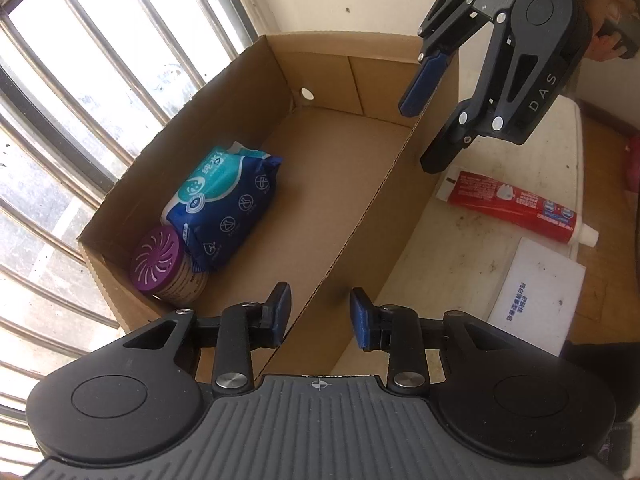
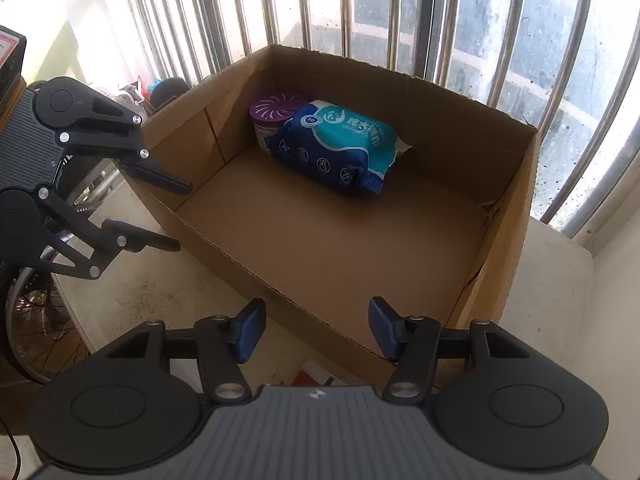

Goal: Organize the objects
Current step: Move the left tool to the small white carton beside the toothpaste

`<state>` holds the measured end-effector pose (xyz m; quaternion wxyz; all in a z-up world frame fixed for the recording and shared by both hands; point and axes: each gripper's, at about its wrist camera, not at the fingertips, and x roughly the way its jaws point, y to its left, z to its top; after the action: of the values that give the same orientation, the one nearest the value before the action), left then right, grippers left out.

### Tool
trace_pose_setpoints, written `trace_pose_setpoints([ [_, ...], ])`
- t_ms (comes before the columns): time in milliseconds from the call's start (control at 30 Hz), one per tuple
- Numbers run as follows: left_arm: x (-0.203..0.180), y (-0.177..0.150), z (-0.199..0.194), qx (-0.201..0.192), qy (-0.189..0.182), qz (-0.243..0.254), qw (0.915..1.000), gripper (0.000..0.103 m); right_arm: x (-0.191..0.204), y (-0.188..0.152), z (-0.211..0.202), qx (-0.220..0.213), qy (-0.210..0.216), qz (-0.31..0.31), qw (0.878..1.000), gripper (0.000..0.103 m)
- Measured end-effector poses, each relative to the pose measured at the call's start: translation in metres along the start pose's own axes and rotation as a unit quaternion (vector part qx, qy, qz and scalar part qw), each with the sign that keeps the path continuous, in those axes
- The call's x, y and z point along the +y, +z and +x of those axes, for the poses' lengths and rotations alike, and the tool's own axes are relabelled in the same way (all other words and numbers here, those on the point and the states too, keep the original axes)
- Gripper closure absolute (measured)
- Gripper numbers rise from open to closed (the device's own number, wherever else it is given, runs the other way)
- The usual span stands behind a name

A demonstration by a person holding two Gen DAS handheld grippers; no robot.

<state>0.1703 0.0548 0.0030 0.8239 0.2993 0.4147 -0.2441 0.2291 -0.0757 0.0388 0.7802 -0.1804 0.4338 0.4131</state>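
- Sitting on a pale table (image 1: 472,248), an open cardboard box (image 1: 360,216) holds a blue wet-wipes pack (image 1: 224,208) leaning on a purple-lidded air freshener (image 1: 156,260), both at about nine o'clock in the left wrist view.
- Outside the box, at three o'clock, lie a red toothpaste tube (image 1: 516,206) and, near it, a white packet (image 1: 536,300).
- The left gripper (image 1: 320,316) hangs astride the box's near wall, jaws parted, pads touching nothing.
- The right gripper (image 2: 316,332) hovers over the box's near wall at six o'clock in its own view, jaws apart and empty.
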Motion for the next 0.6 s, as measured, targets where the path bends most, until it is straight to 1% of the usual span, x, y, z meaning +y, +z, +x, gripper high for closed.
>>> trace_pose_setpoints([
  [67, 0.003, 0.0, 0.0, 0.005, -0.01, -0.011, 0.9999, 0.074, 0.0, -0.002, -0.003, 0.002, 0.009, -0.004, 1.0, 0.045],
  [133, 0.002, -0.001, -0.004, 0.005, -0.007, -0.011, 0.9999, 0.074, -0.002, -0.002, -0.007, -0.001, 0.016, -0.002, 1.0, 0.046],
  [233, 0.0, -0.002, -0.009, 0.007, 0.0, -0.028, 0.9996, 0.074, -0.003, -0.001, -0.008, -0.004, 0.014, -0.002, 1.0, 0.046],
  [300, -0.002, 0.001, -0.008, 0.011, 0.01, -0.027, 0.9995, 0.071, -0.003, 0.0, -0.008, -0.009, 0.011, -0.002, 1.0, 0.046],
  [400, -0.005, 0.003, -0.01, 0.011, 0.041, -0.027, 0.9988, 0.065, -0.006, -0.002, -0.011, -0.019, 0.007, -0.002, 1.0, 0.046],
  [433, -0.006, 0.002, -0.016, -0.001, 0.051, -0.024, 0.9984, 0.063, -0.007, -0.003, -0.014, -0.024, 0.007, 0.004, 1.0, 0.046],
  [500, -0.005, -0.003, -0.031, -0.03, 0.066, -0.029, 0.9969, 0.056, -0.01, -0.008, -0.023, -0.043, 0.009, 0.015, 0.999, 0.045],
  [533, -0.005, -0.006, -0.041, -0.048, 0.072, -0.041, 0.9954, 0.053, -0.011, -0.01, -0.028, -0.047, 0.012, 0.018, 0.999, 0.043],
  [600, -0.008, -0.017, -0.063, -0.093, 0.073, -0.073, 0.9903, 0.043, -0.011, -0.015, -0.04, -0.064, 0.015, 0.021, 0.998, 0.036],
])
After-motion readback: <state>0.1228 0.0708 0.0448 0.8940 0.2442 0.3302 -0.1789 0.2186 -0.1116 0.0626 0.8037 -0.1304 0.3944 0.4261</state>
